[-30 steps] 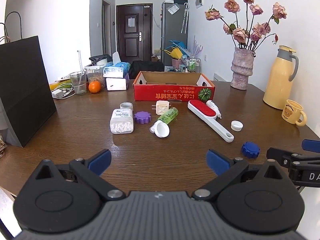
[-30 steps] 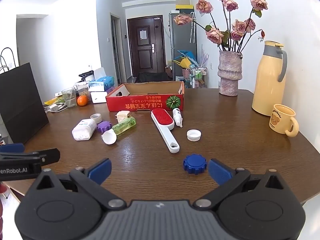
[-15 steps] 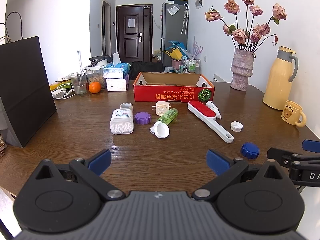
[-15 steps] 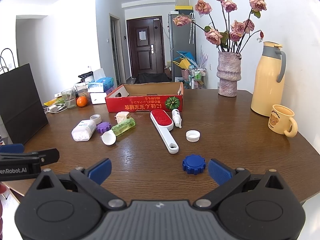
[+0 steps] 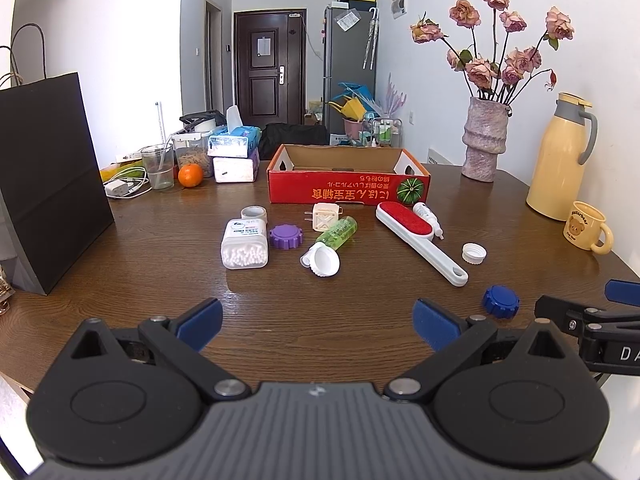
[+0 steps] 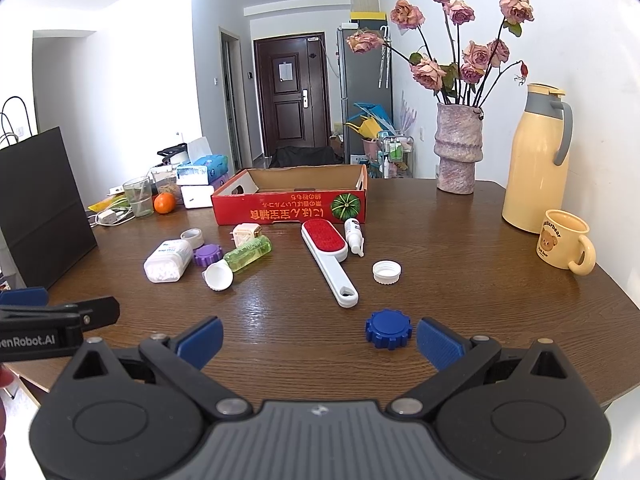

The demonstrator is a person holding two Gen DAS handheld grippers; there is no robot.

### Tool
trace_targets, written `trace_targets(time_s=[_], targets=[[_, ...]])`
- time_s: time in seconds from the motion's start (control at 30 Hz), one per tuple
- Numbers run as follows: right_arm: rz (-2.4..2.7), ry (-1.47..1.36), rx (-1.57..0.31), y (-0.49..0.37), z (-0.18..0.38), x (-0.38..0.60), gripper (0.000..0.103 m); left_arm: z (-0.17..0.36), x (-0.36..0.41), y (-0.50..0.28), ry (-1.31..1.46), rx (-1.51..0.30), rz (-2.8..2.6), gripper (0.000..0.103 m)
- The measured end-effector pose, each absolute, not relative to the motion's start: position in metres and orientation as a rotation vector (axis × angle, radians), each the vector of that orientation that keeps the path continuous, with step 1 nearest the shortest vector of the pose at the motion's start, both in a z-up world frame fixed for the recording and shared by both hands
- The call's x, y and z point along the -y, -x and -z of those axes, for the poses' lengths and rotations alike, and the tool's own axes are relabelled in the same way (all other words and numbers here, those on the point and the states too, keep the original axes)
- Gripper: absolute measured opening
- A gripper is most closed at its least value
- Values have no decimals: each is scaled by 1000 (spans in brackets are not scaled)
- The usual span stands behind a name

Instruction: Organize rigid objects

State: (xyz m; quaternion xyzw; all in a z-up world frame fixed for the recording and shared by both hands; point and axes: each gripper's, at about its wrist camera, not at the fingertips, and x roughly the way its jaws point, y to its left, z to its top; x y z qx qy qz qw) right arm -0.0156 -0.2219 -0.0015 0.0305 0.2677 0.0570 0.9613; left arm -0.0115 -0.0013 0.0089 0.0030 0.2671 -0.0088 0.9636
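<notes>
Small objects lie loose on the wooden table (image 5: 160, 280) in front of an open red cardboard box (image 5: 348, 192): a cotton-swab box (image 5: 245, 242), a purple cap (image 5: 285, 237), a green bottle (image 5: 337, 232), a white plug (image 5: 323, 216), a red lint brush (image 5: 416, 236), a dropper bottle (image 5: 427, 214), a white cap (image 5: 474, 253) and a blue cap (image 6: 388, 329). My left gripper (image 5: 318, 322) hovers open near the front edge, holding nothing. My right gripper (image 6: 320, 338) is open too, with the blue cap just inside its right finger (image 6: 440, 343).
A black paper bag (image 5: 48, 208) stands at the left. A vase of roses (image 5: 482, 144), a yellow thermos (image 5: 560, 156) and a bear mug (image 5: 586, 226) line the right side. A glass, an orange (image 5: 190, 175) and tissue boxes sit behind the box at the left.
The right gripper has edged forward slightly toward the blue cap. The left gripper has barely moved. Nothing on the table has shifted.
</notes>
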Motion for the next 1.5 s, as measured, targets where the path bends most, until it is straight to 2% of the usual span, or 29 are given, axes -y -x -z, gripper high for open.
trace_targets(time_s=[1.07, 1.5], targets=[[-120, -60, -540, 17, 1, 221, 103, -15, 2, 14, -4, -535, 16, 103], [-116, -60, -569, -1, 11, 225, 103, -4, 3, -9, -9, -566, 12, 103]])
